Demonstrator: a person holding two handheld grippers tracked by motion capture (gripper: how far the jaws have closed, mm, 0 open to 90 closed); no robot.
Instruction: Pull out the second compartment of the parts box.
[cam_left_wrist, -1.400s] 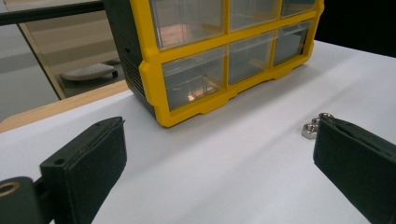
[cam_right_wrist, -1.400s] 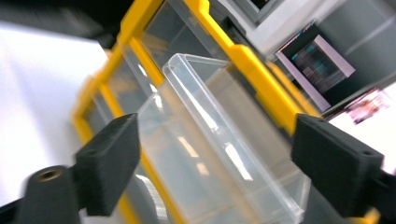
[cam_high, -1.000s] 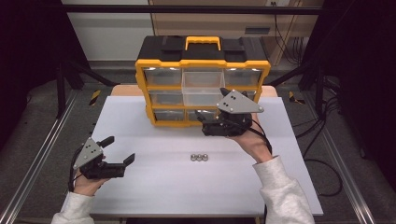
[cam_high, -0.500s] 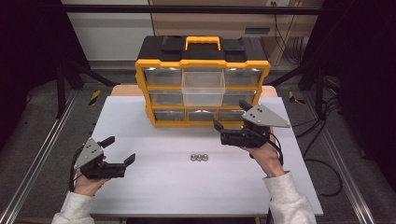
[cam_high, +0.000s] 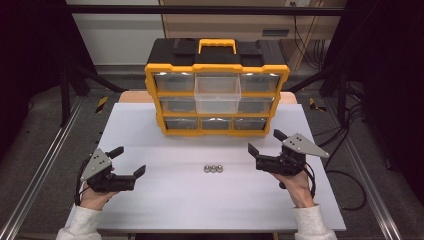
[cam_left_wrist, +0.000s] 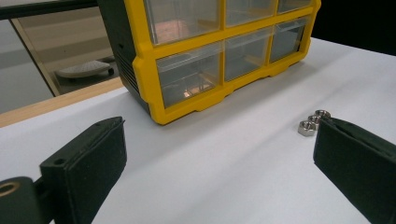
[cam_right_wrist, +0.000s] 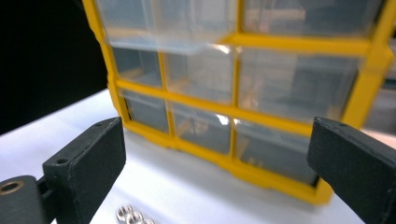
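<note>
Hex nuts (cam_high: 213, 168) lie in a row on the tabletop (cam_high: 165, 200); right tool (cam_high: 261, 145), spread wide, should descend straight over the nearest nut and pinch gently.

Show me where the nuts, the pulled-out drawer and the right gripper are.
nuts (cam_high: 213, 168), high view, the middle nut.
pulled-out drawer (cam_high: 217, 101), high view, its clear front wall.
right gripper (cam_high: 261, 142), high view, between its fingertips.

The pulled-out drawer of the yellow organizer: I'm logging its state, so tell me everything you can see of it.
The drawer is clear, colourless plastic, box-shaped and open at the top. It sits in the top row, middle slot of the yellow-framed organizer, pulled forward so its front hangs over the middle row, level and still held in its slot. It looks empty. Neither hand-held gripper touches it; three nuts lie on the white table before it.
</note>
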